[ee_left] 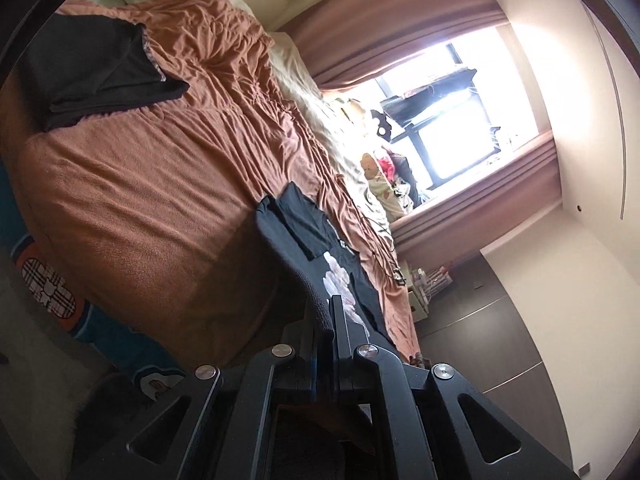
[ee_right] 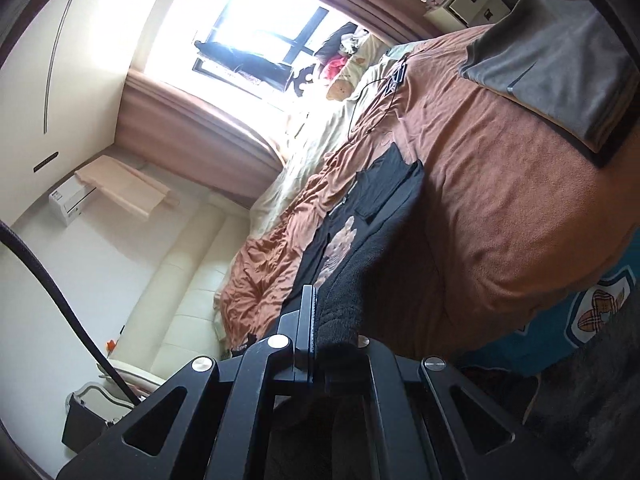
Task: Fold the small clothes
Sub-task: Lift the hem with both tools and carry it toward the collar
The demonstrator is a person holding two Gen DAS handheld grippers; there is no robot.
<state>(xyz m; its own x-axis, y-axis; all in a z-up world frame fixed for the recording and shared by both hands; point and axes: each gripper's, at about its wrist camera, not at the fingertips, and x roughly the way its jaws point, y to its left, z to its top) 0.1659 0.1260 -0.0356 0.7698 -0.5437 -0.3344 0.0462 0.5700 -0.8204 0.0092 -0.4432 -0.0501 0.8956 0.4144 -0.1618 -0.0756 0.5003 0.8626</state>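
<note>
Mid-fold: left tongs (ee_left: 329, 316) and right tongs (ee_right: 316, 312) each clenched on edge of black garment (ee_left: 296, 228), lifted above brown bed (ee_left: 140, 200). Next, probably: carry edge across, lay flat, release.

We see a bed with a rumpled rust-brown blanket (ee_left: 152, 184) and a cream sheet (ee_right: 296, 148) along its window side. Bright window (ee_left: 452, 120) framed by pinkish curtains (ee_left: 384, 20). Stuffed toys (ee_left: 380, 176) piled on the sill. Thin black cable (ee_right: 384, 92) lies on the blanket. Cream padded headboard (ee_right: 188, 264), white storage box (ee_right: 468, 0), teal patterned rug (ee_right: 592, 312) on the floor.
</note>
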